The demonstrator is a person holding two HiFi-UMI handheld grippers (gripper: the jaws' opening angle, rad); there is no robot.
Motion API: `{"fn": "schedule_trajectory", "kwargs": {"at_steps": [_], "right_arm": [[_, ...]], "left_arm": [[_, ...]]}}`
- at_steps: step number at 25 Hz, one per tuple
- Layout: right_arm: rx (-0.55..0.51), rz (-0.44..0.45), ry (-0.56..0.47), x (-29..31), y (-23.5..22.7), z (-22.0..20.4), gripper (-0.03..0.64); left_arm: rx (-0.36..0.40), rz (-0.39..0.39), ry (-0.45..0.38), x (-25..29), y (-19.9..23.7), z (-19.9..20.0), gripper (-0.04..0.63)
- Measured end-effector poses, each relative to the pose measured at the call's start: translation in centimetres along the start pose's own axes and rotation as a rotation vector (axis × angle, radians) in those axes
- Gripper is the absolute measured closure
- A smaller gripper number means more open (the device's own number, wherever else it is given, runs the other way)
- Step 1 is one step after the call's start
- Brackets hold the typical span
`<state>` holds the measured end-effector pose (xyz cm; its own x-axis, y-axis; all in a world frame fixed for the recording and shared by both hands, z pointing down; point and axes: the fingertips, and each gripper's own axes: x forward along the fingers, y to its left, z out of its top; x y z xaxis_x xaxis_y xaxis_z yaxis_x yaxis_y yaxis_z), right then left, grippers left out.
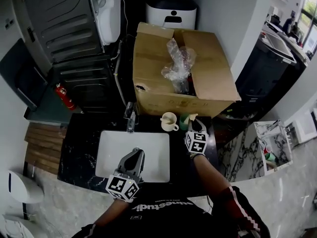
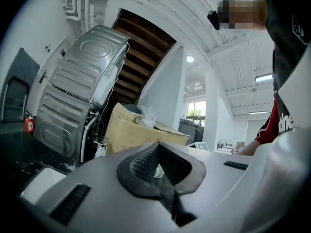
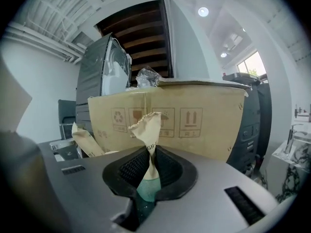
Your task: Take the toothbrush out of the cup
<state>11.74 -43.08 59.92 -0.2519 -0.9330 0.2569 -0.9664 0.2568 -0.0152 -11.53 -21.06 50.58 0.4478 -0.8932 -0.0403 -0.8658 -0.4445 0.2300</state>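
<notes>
A toothbrush in a tan paper wrapper (image 3: 147,130) stands upright in a green cup (image 3: 146,192) on the dark counter behind the sink. My right gripper (image 3: 148,166) is shut on the wrapper just above the cup's rim. In the head view the same gripper (image 1: 192,125) reaches to the green cup (image 1: 184,122) from the near side. A cream mug (image 1: 169,121) sits left of the cup, and a second paper-wrapped stick (image 3: 86,141) shows on that side. My left gripper (image 1: 135,156) hangs over the white sink, shut and empty, seen from its own camera as jaws closed together (image 2: 158,168).
A white sink (image 1: 111,145) with a faucet (image 1: 131,117) lies in the black marble counter. A large open cardboard box (image 1: 158,90) with crumpled plastic stands right behind the cup and mug. A grey appliance (image 1: 69,19) leans at the back left.
</notes>
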Motion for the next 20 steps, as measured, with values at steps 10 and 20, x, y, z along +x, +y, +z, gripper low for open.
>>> {"fn": "schedule_trajectory", "kwargs": {"at_steps": [10,20], "right_arm": [[-0.076,0.02,-0.042,-0.4,0.4,1.9,0.566],[-0.095,0.027,-0.193,-4.0,0.4,11.3,0.571]], "left_arm": [[-0.003,-0.017,-0.005,0.5,-0.9,-0.2,0.581],[-0.013,-0.042,-0.008,0.9,-1.4,-0.2,0.581]]}}
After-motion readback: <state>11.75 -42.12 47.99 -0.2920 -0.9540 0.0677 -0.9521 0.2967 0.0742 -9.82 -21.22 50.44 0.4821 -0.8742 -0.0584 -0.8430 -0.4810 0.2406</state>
